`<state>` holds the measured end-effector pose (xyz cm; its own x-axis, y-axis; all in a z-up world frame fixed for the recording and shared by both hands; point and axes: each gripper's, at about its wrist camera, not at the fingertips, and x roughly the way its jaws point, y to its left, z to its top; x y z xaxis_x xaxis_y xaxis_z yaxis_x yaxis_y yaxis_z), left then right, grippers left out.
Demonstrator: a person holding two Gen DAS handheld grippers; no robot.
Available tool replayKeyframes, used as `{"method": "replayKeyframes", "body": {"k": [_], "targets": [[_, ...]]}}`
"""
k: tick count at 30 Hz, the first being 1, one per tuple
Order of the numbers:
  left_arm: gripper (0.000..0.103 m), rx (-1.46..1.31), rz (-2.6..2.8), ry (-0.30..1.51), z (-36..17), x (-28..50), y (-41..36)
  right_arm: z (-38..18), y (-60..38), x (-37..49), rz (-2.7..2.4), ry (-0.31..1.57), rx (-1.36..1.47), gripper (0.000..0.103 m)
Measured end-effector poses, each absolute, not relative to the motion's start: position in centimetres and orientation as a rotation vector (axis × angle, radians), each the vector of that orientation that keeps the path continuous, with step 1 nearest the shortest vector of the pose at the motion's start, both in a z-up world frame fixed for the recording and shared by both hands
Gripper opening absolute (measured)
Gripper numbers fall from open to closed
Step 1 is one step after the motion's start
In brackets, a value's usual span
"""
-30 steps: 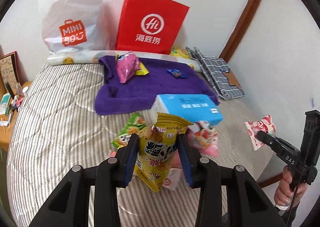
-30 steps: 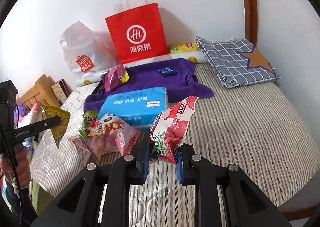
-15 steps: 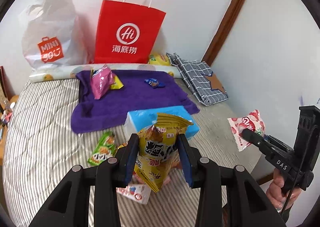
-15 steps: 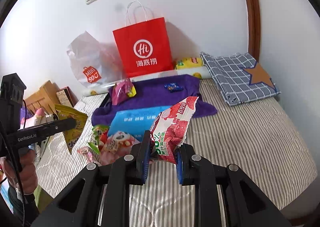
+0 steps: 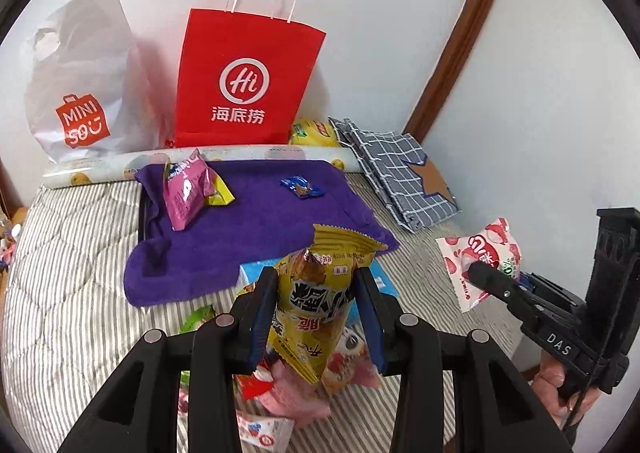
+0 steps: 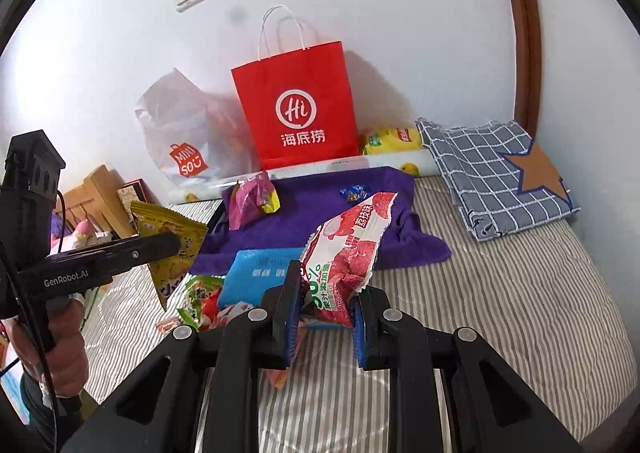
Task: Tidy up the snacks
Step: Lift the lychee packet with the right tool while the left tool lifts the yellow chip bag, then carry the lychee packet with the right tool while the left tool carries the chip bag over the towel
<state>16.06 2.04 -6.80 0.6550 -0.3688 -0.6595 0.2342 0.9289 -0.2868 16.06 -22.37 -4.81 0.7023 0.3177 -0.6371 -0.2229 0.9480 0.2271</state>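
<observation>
- Left: the left gripper (image 5: 316, 317) pinches a yellow snack packet (image 5: 320, 305) around its middle, holding it upright above the loose pile of snacks (image 5: 320, 381) on the striped bed (image 5: 68, 293). Judged risk: the slick foil could slide down out of the pads during a swing towards the purple towel (image 5: 256, 225), or the packet's lower tail could drag through the pile and scatter it.
- Centre: a pink packet (image 5: 184, 193) and a small blue sweet (image 5: 301, 187) already lie on the towel, in front of the red paper bag (image 5: 244, 81) and a white plastic bag (image 5: 80, 85). A blue tissue pack (image 6: 260, 273) sits between the pile and the towel; a low carry could clip it.
- Right: the right gripper (image 6: 326, 317) is pressed together on the bottom edge of a red-and-white lychee packet (image 6: 348, 245), which leans up and to the right, beyond the fingertips. Judged risk: so shallow a grip lets the packet pivot or flop, and it may drop short, onto the bed rather than the towel.
</observation>
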Motion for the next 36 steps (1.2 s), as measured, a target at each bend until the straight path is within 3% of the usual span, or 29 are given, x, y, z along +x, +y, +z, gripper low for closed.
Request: {"method": "replayKeyframes", "body": {"k": [36], "targets": [[0.037,-0.196,-0.298,0.725,-4.5,20.5,3.4,-3.1,-19.8,21.7,0.331,0.716,0.136,0.022]]}}
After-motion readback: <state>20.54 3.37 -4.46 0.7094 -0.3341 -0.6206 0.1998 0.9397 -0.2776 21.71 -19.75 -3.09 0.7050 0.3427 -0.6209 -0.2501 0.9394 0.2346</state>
